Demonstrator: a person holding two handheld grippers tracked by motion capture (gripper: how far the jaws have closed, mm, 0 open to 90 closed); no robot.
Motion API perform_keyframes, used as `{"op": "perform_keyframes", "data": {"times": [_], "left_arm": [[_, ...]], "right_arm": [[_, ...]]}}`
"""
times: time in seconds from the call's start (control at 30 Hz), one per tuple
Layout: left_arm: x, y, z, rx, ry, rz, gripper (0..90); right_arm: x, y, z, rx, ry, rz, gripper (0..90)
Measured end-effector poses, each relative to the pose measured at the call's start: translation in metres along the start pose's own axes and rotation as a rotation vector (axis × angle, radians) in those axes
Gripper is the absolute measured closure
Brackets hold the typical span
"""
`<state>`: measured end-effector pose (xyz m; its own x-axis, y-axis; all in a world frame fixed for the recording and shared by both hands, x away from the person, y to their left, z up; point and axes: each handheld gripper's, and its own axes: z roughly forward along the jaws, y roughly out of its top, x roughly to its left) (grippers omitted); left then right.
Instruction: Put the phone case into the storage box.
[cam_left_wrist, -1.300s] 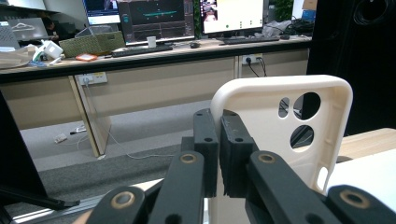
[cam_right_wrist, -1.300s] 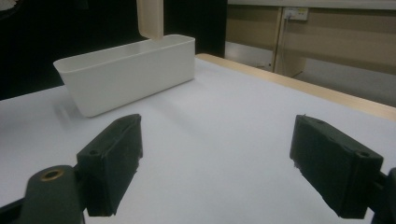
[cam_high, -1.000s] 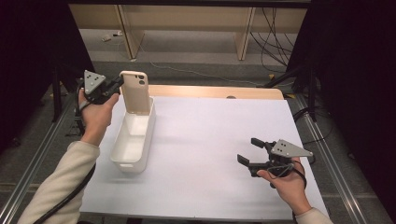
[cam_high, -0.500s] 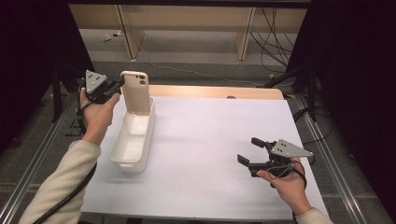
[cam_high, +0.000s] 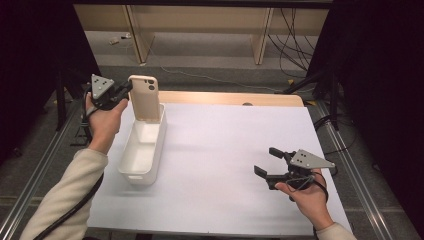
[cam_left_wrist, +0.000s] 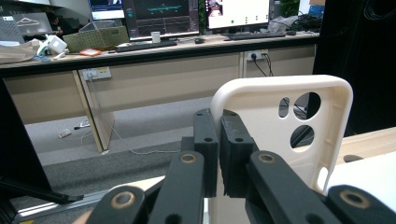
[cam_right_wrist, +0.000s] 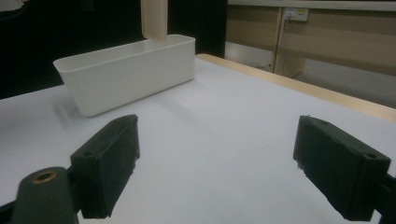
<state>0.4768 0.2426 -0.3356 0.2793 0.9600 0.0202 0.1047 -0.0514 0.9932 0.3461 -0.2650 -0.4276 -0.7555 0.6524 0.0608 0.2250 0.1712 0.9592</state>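
Note:
A cream phone case stands upright over the far end of a white bin. My left gripper is shut on the case's left edge. In the left gripper view the two black pads pinch the rim of the case, whose camera cut-outs show at the right. My right gripper rests low over the white table at the front right, jaws open with nothing between them. The right gripper view looks across the table at the bin with the case above its far end.
A white sheet covers the table; a strip of wooden edge runs along the back. Metal rails flank both sides. Desks with monitors and cables stand beyond the table.

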Motion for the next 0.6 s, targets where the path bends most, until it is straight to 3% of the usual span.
{"op": "perform_keyframes", "data": {"times": [0.33, 0.43, 0.6], "left_arm": [[-0.0017, 0.0002, 0.0051, 0.005, 0.004, 0.001, 86.2], [-0.0016, -0.0003, 0.0052, 0.019, 0.036, -0.007, 86.2], [-0.0011, -0.0009, 0.0075, 0.020, 0.035, -0.009, 86.2]], "right_arm": [[-0.0001, -0.0001, 0.0000, 0.000, 0.000, 0.001, 15.7], [0.0004, 0.0002, -0.0004, 0.000, 0.001, 0.011, 15.7], [-0.0001, 0.0000, -0.0001, 0.001, -0.001, 0.002, 15.7]]}}
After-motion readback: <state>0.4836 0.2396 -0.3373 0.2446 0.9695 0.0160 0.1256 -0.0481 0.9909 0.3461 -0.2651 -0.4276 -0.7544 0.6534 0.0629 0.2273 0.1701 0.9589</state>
